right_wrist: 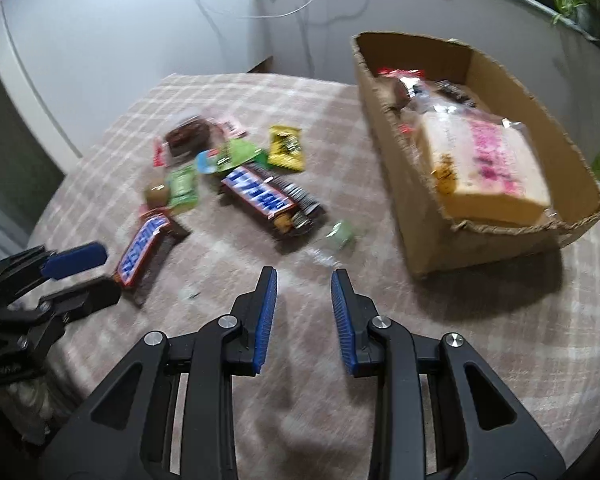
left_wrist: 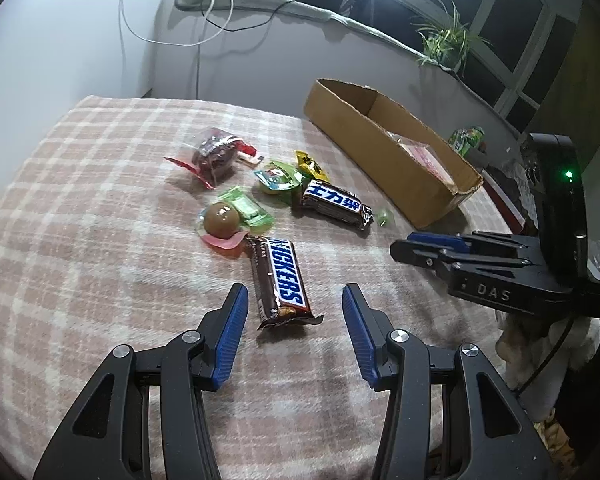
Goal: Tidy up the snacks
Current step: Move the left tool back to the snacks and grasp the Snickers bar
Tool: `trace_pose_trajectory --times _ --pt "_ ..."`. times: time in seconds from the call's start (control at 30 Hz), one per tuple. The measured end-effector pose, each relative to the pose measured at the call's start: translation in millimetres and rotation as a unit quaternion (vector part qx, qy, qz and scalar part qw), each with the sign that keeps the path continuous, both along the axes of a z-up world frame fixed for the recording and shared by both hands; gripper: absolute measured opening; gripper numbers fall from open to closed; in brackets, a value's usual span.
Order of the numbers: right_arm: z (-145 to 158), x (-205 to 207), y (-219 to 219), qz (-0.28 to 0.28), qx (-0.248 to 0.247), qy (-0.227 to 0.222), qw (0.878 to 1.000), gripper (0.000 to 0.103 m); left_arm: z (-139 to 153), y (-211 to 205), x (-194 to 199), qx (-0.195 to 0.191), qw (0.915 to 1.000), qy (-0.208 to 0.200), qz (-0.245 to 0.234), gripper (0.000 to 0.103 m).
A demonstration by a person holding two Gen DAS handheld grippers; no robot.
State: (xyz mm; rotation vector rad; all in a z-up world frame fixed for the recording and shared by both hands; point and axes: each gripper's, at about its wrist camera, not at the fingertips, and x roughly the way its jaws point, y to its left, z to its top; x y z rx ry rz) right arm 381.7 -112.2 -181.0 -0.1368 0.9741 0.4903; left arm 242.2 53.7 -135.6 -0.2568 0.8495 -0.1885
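Partly done: box at the surface's far right already holding a bread pack and a few wrappers. Still loose on the checked cloth: two chocolate bars, small sweets. Left tool released, straddling the nearer bar; right tool released, empty.

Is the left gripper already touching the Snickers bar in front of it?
Apart. In the left wrist view the left gripper is open, and checked cloth shows between each blue pad and the Snickers bar.
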Motion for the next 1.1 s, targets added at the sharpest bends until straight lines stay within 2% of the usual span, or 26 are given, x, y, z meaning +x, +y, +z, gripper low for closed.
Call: trace_pose_trajectory --times 0.33,0.47,0.87,0.9,0.97,1.1 --pt "-4.6 13.3 8.8 -0.043 -0.009 -0.023 0.999 0.029 -7.7 -4.3 12.3 0.007 0.9999 0.006 -0.011 0.048" --pt "-8.0 21.2 9.8 -0.057 -0.010 -0.019 0.998 0.029 -10.1 -2.6 16.2 0.006 0.9999 0.007 -0.009 0.048" --pt "-16.6 26.7 18.3 -0.054 -0.030 -0.018 0.998 0.026 -20.4 -1.6 25.1 0.018 0.9996 0.015 -0.014 0.048" --pt "-16.8 26.6 18.0 -0.051 -0.028 -0.017 0.998 0.026 -19.8 -2.8 25.2 0.021 0.9996 0.013 -0.014 0.047" --pt "-16.6 26.4 16.3 -0.048 -0.022 -0.014 0.998 0.025 -20.2 -3.0 25.4 0.026 0.9995 0.011 -0.011 0.033" --pt "-15.4 24.1 13.3 -0.043 -0.008 -0.009 0.999 0.025 -20.2 -1.9 25.3 0.026 0.9996 0.007 -0.010 0.030"
